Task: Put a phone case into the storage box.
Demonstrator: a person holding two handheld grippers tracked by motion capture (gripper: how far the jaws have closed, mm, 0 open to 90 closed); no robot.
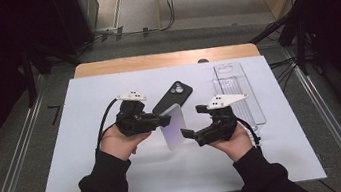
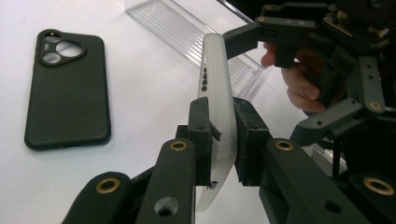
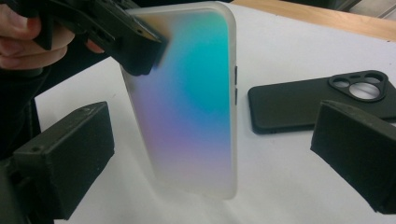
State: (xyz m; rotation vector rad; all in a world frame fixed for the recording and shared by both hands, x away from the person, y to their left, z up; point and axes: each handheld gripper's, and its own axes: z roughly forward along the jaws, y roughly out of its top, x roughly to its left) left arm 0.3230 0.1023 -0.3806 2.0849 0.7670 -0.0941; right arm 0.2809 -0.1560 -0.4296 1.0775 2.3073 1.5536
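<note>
Iridescent frosted phone case [image 1: 174, 125] stands nearly upright above the middle of the white worktop [image 1: 90, 152], pinched at its edge by the left hand-held gripper [image 1: 162, 120], whose pads press it from both sides. From the left gripper view the case [image 2: 217, 116] sits edge-on between those pads. The right hand-held gripper [image 1: 191, 134] has its jaws spread wide, facing the case's coloured side [image 3: 187, 102] without touching it. A black phone case [image 1: 173, 95] lies flat just behind, and a clear plastic tray [image 1: 239, 96] lies to the right.
</note>
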